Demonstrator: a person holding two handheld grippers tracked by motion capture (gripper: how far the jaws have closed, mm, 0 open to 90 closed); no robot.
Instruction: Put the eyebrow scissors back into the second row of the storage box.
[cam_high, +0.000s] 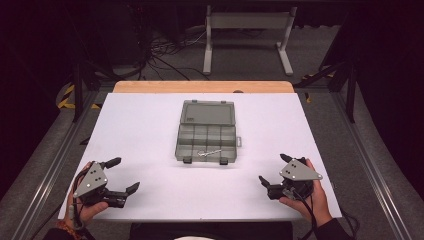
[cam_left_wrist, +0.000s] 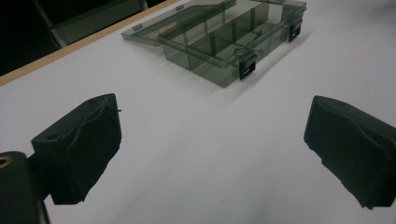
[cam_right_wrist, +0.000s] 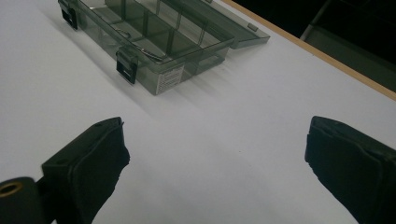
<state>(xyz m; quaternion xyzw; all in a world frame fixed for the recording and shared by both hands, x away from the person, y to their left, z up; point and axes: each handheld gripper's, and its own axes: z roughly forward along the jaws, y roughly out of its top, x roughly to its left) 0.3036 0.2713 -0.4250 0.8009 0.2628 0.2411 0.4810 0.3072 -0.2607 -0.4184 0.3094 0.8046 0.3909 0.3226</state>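
1. Bench (cam_high: 150, 200): white top with a wooden strip along the far edge. One item on it, a smoky clear plastic box (cam_high: 206, 144), at the middle of the bench and nearer the far edge than the near one.

2. Box condition: lid (cam_high: 207, 112) swung fully open and lying flat on the bench towards the far edge. The tray is split into compartments. Two dark latches (cam_high: 223, 161) hang on its near wall.

3. Contents: a small pale metal piece (cam_high: 209, 153) lies in the near row of compartments, about mid-width. What it is cannot be told at this size. The other compartments appear empty.

4. Left gripper (cam_high: 124, 176): held in the person's left hand at the near left corner of the bench, well apart from the box. Fingers (cam_left_wrist: 77, 151) spread wide, holding nothing.

5. Right gripper (cam_high: 273, 170): held in the person's right hand near the near right corner, likewise well apart from the box. Fingers (cam_right_wrist: 84, 170) spread wide, holding nothing.

6. Judgement on step in hand: the approach to the box has not begun; both grippers point towards it from either side.

7. Recommended conduct, if the piece is to be taken out: bring one gripper in from above its compartment, fingers narrowed enough to clear the dividers, and close on the piece across its thin dimension. Steady the box with the other gripper against a side wall, as the light tray is likely to slide. Keep clear of the latches and the flat lid.
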